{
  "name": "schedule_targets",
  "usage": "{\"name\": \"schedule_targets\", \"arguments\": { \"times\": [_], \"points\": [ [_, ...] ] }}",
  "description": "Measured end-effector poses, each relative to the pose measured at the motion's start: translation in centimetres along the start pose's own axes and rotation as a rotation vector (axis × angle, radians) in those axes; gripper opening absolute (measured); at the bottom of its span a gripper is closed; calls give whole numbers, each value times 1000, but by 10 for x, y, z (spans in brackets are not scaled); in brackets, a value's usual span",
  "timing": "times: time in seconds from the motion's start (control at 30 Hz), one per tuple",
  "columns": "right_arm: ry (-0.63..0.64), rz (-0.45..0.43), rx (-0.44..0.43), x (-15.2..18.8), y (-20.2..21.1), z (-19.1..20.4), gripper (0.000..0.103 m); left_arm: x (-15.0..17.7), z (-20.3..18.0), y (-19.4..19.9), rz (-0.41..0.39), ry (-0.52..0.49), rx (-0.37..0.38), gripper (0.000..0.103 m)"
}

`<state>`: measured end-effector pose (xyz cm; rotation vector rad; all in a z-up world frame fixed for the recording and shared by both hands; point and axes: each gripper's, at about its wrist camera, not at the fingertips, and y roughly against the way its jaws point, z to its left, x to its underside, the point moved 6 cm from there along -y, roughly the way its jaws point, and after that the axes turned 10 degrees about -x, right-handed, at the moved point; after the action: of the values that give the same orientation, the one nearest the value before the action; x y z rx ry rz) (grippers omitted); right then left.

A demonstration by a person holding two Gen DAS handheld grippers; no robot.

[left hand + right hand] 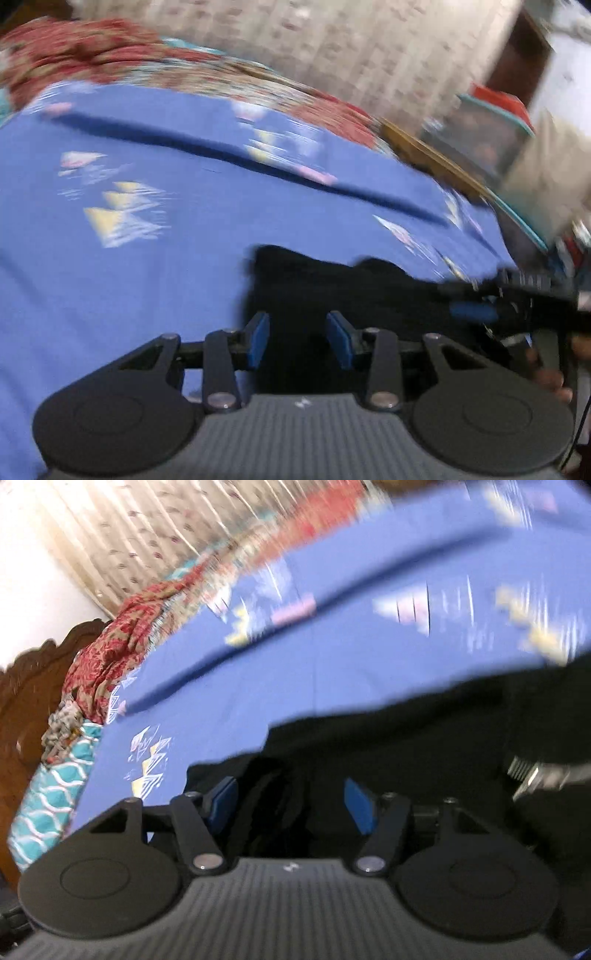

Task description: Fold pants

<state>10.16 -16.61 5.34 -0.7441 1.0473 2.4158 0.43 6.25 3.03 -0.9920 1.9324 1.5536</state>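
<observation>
left wrist view, nearest first: the left gripper (297, 339), a black linkage tool with blue pads, stands with its jaws apart, a plain gap between the pads, nothing pinched. just beyond its fingertips lies the pair of black fabric pants (332, 288), a dark bunched mass resting on the blue bedsheet with pale triangle prints (147, 258). to the right of the pants, the second tool shows as a blurred black body with a blue pad. far behind the pants run a dark crease in the sheet, a red floral cloth (74, 51) heaped along the far edge, and a pale patterned curtain (369, 48).

right wrist view: the right gripper (291, 801) is likewise spread wide and empty, its pads straddling the pants without visibly closing on them. left of the pants, at the sheet's edge, lie the red cloth, a teal wave-patterned textile (55, 794) and a carved brown wooden headboard (22, 686).

judgement: both views are motion-blurred, so the garment's edges, waistband and legs cannot be told apart. the step in hand appears to be taking hold for a fold. done well, each tool should settle before closing, bite one clear edge rather than a bunch, and avoid catching the sheet beneath; the two grips should sit on matching corners so the lifted edge stays straight.
</observation>
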Motion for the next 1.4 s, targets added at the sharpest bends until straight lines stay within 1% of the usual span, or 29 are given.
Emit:
{"name": "schedule_targets", "arguments": {
  "times": [0.03, 0.07, 0.1, 0.13, 0.2, 0.23, 0.3, 0.33, 0.37, 0.4, 0.43, 0.47, 0.5, 0.53, 0.6, 0.7, 0.77, 0.83, 0.9, 1.0, 1.07, 1.1, 1.13, 1.17, 1.2, 1.23, 1.27, 1.33, 1.4],
  "points": [
    [16, -26, 6, -3, 3, 2, 63, 2, -12, -3, 2, -29, 10, 35],
    [26, -51, -5, -6, 7, 7, 55, 3, -22, -8, 5, -69, 8, 35],
    [45, -61, -39, -6, 7, 13, 50, 7, -33, -10, 11, -109, -4, 35],
    [68, -55, -74, -4, 2, 19, 42, 11, -42, -16, 23, -149, -21, 34],
    [123, -6, -137, -1, -12, 34, 35, 20, -50, -24, 49, -183, -40, 34],
    [149, 23, -158, 3, -20, 40, 28, 24, -52, -28, 64, -194, -45, 34],
    [171, 95, -172, 11, -42, 44, 26, 31, -58, -34, 82, -222, -56, 34],
    [160, 146, -155, 17, -57, 39, 26, 34, -60, -37, 87, -237, -66, 34],
    [140, 196, -116, 23, -74, 31, 24, 36, -59, -39, 94, -248, -73, 34],
    [102, 227, -84, 29, -86, 13, 24, 39, -60, -42, 113, -256, -70, 34],
    [63, 209, -102, 32, -91, 1, 20, 41, -60, -45, 114, -260, -79, 34],
    [20, 193, -102, 29, -94, -10, 5, 42, -60, -44, 105, -266, -83, 34],
    [-32, 193, -86, 25, -96, -18, 0, 42, -61, -45, 100, -271, -86, 35],
    [-62, 200, -93, 23, -97, -22, 0, 42, -62, -46, 101, -272, -87, 35],
    [-52, 205, -98, 21, -93, -22, 0, 41, -63, -45, 106, -272, -85, 35],
    [-76, 181, -111, 20, -81, -21, 0, 39, -62, -39, 113, -272, -83, 35],
    [-86, 152, -132, 22, -56, -9, 7, 35, -61, -29, 115, -252, -70, 35],
    [-14, 129, -134, 28, -32, 1, 10, 27, -59, -17, 99, -215, -37, 35],
    [69, 107, -140, 32, -19, 14, 10, 18, -58, -4, 72, -176, 5, 35],
    [109, 96, -170, 36, -12, 22, 10, 5, -61, 5, 38, -127, 45, 35],
    [108, 123, -173, 41, -17, 22, 10, 2, -61, 0, 57, -88, 65, 35],
    [99, 149, -142, 44, -25, 17, 10, 3, -61, -7, 84, -71, 67, 35],
    [77, 180, -116, 49, -34, 9, 8, 6, -61, -15, 115, -65, 60, 35],
    [41, 207, -104, 56, -40, -1, 4, 11, -62, -24, 146, -67, 46, 35],
    [-9, 218, -106, 61, -44, -12, 3, 18, -61, -37, 188, -70, 22, 34],
    [-50, 216, -120, 63, -43, -18, 2, 26, -61, -48, 218, -76, -11, 37],
    [-73, 228, -123, 64, -44, -21, 2, 29, -62, -49, 205, -86, -20, 41],
    [-62, 231, -118, 63, -38, -20, 2, 32, -70, -46, 178, -135, -39, 41],
    [-51, 221, -114, 61, -29, -17, 5, 30, -73, -42, 172, -154, -42, 43]
  ]
}}
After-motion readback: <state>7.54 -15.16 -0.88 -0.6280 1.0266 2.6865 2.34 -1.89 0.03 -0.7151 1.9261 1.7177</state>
